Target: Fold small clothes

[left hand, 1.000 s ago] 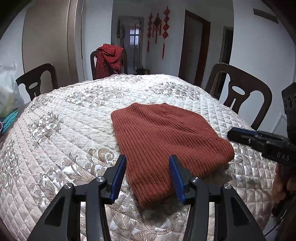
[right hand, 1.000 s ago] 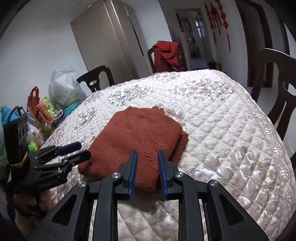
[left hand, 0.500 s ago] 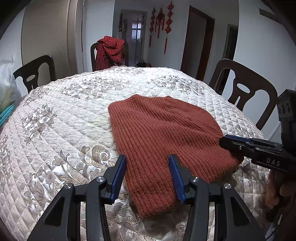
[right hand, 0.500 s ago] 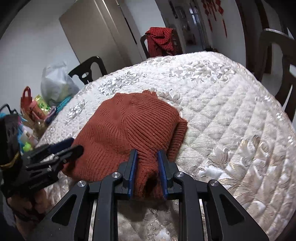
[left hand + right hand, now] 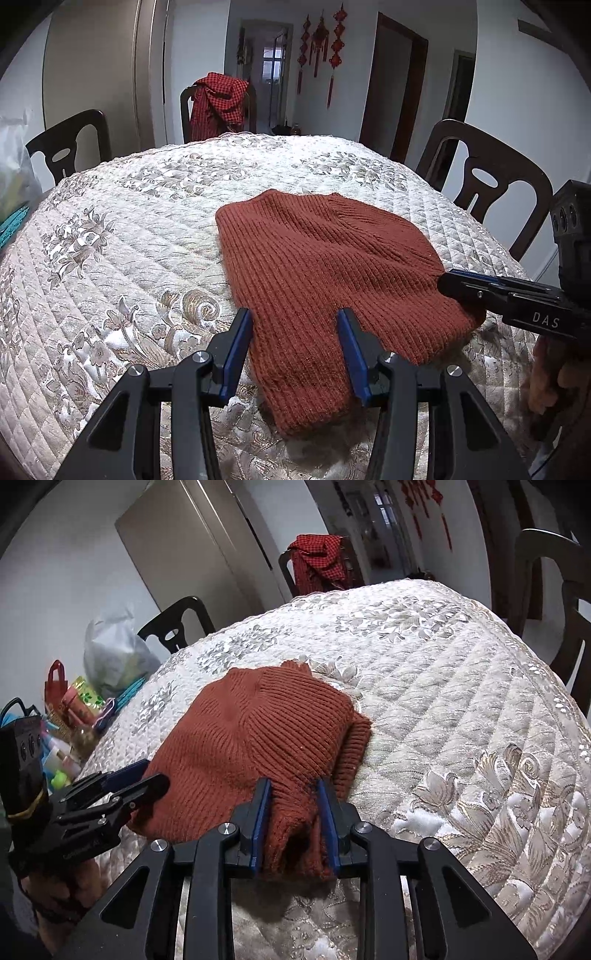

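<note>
- Two tongs on one folded sweater [image 5: 325,280] on the quilted table [image 5: 147,229]: my left gripper [image 5: 295,354] gapes over its near edge.
- My right gripper [image 5: 294,825] is opening around the corner fold; released badly, I risk layers springing apart.

Both wrist cameras look down, close, at one sweater [image 5: 325,280].

My rust-red ribbed knit garment [image 5: 325,280]; bench cover [image 5: 129,240], cream quilted, grey-gold floral pattern; my grippers, black with blue pads [image 5: 236,354]; red-and-black checked cloth [image 5: 218,99] on a dark brown chair [image 5: 491,177].
</note>
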`<action>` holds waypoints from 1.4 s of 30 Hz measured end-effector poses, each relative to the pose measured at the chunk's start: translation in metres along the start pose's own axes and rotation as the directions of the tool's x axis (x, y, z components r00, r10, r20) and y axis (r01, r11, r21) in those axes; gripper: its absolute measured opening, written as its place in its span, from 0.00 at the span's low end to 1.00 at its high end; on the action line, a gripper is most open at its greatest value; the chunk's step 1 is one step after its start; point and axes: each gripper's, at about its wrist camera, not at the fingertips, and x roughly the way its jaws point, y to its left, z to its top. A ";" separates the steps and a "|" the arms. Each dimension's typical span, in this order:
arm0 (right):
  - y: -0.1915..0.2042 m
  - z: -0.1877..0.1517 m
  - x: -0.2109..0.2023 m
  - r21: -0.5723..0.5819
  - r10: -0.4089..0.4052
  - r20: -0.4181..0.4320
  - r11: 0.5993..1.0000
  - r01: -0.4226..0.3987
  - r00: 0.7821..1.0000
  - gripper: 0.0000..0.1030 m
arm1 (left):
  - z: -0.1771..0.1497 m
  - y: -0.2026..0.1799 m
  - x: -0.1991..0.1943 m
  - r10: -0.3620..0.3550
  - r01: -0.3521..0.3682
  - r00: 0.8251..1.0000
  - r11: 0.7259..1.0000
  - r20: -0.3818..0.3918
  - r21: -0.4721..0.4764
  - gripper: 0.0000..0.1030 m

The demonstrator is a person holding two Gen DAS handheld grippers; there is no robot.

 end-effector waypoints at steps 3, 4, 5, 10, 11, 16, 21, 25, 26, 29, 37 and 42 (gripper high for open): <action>0.002 0.002 -0.003 -0.001 -0.002 0.008 1.000 0.002 1.000 0.25 | 0.003 0.002 -0.003 -0.012 0.012 1.000 1.000 0.005 -0.010 0.50; 0.002 0.003 -0.003 -0.001 -0.003 0.011 1.000 0.003 1.000 0.25 | 0.004 0.004 -0.003 -0.013 0.014 1.000 1.000 0.008 -0.016 0.50; 0.001 0.005 -0.004 0.001 -0.008 0.018 1.000 0.008 1.000 0.25 | 0.006 0.007 -0.004 -0.012 0.012 1.000 1.000 0.012 -0.026 0.50; -0.005 0.013 -0.007 0.021 -0.025 0.037 0.999 0.025 0.999 0.25 | 0.014 0.022 -0.006 -0.027 0.029 0.999 0.995 0.028 -0.092 0.50; -0.004 0.014 -0.007 0.016 -0.024 0.039 1.000 0.023 0.999 0.25 | 0.016 0.023 -0.006 -0.028 0.031 0.999 0.995 0.031 -0.096 0.50; -0.003 0.025 0.013 -0.016 -0.041 0.008 0.999 0.042 0.999 0.25 | 0.024 0.025 0.010 -0.015 0.015 1.000 0.995 0.004 -0.096 0.50; -0.026 0.028 0.026 0.062 -0.046 -0.024 0.997 0.048 0.999 0.25 | 0.024 0.029 0.023 -0.048 0.044 0.998 0.992 -0.030 -0.120 0.50; -0.036 0.026 0.020 0.099 -0.023 -0.022 0.995 0.025 1.000 0.25 | 0.027 0.031 0.021 -0.043 0.039 0.999 0.992 -0.030 -0.118 0.50; -0.037 0.026 0.018 0.103 -0.019 -0.019 0.994 0.020 1.000 0.25 | 0.029 0.032 0.021 -0.037 0.033 0.999 0.993 -0.029 -0.116 0.50; -0.031 0.033 0.015 0.090 -0.026 -0.001 0.996 0.026 1.000 0.25 | 0.036 0.031 0.022 -0.021 0.019 1.000 0.994 -0.018 -0.111 0.50; -0.023 0.054 0.049 0.028 -0.085 -0.050 0.996 0.087 0.995 0.25 | 0.044 0.034 0.049 -0.001 -0.006 0.998 0.994 -0.065 -0.109 0.50; -0.038 0.049 0.035 0.085 -0.050 -0.036 0.995 0.053 0.998 0.25 | 0.038 0.037 0.032 -0.041 0.034 0.998 0.990 -0.051 -0.138 0.50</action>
